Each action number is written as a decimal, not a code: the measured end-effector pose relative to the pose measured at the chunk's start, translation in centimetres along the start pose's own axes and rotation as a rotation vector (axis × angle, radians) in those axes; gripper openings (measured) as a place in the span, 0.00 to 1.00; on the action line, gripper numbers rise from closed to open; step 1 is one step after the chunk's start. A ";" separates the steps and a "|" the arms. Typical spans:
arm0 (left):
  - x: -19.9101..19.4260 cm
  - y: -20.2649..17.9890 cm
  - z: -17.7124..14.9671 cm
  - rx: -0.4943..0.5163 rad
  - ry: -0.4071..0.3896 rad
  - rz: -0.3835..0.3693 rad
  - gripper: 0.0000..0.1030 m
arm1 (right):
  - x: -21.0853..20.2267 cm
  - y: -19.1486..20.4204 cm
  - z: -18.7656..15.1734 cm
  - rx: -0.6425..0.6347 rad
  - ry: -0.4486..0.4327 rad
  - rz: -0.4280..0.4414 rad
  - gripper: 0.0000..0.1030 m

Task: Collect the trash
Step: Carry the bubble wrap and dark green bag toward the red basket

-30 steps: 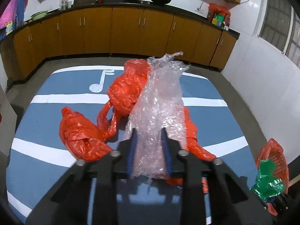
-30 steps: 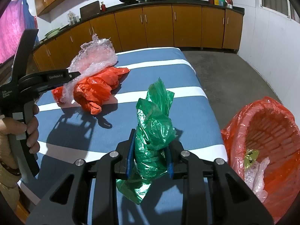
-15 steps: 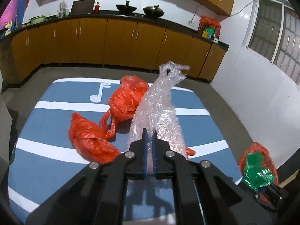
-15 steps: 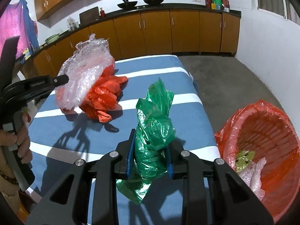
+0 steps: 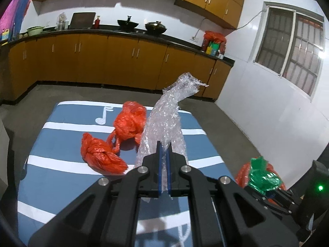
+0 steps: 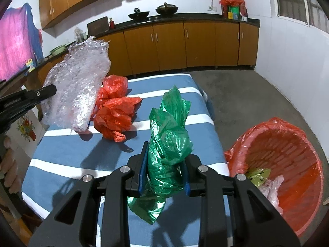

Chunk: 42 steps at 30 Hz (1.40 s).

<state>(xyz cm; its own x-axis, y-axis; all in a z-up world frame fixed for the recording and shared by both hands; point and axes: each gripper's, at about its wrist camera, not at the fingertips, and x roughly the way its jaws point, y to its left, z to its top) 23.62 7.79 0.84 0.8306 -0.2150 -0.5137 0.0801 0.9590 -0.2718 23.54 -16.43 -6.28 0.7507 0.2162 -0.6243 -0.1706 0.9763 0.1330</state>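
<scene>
My left gripper (image 5: 163,154) is shut on a long piece of clear bubble wrap (image 5: 167,119), which hangs above the blue striped table (image 5: 61,177). From the right wrist view the same bubble wrap (image 6: 80,86) shows at the left, held up by the left gripper (image 6: 48,91). My right gripper (image 6: 164,160) is shut on a crumpled green plastic bag (image 6: 168,142), held over the table's near right corner beside a red-lined bin (image 6: 287,164). Two crumpled red bags (image 5: 98,154) (image 5: 129,123) lie on the table.
The bin stands on the floor right of the table (image 6: 67,160), with a yellow-green wrapper (image 6: 258,176) and clear plastic inside. Wooden cabinets (image 5: 102,59) and a black counter run along the far wall. A hand (image 6: 9,164) shows at the left edge.
The left gripper's jaws shut on the bubble wrap and lifted it off the red bags, up and back. The right gripper rose slightly with the green bag.
</scene>
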 end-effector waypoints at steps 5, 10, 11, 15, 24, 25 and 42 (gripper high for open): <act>-1.2 -1.9 -0.3 0.022 -0.002 -0.040 0.05 | -1.7 -1.1 0.4 0.016 -0.029 -0.020 0.28; -1.4 -4.1 -0.8 0.043 0.006 -0.082 0.05 | -3.6 -2.5 0.7 0.040 -0.061 -0.050 0.28; -1.4 -4.7 -0.9 0.047 0.008 -0.091 0.05 | -4.0 -2.8 0.8 0.047 -0.069 -0.057 0.28; -1.3 -6.6 -1.3 0.062 0.020 -0.123 0.05 | -5.3 -4.1 0.9 0.070 -0.091 -0.081 0.28; -0.1 -11.1 -2.6 0.099 0.058 -0.204 0.05 | -7.9 -7.5 0.9 0.118 -0.131 -0.143 0.28; 0.1 -11.7 -2.8 0.103 0.066 -0.216 0.05 | -8.3 -8.1 0.9 0.126 -0.135 -0.152 0.28; 3.2 -19.2 -5.7 0.166 0.158 -0.353 0.05 | -10.0 -14.1 -0.5 0.260 -0.137 -0.250 0.28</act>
<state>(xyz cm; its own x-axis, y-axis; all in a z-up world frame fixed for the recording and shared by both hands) 21.65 -12.37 -0.21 0.6428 -0.5487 -0.5346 0.4430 0.8356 -0.3249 18.12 -32.36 -2.30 0.8300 -0.0472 -0.5558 0.1828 0.9644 0.1910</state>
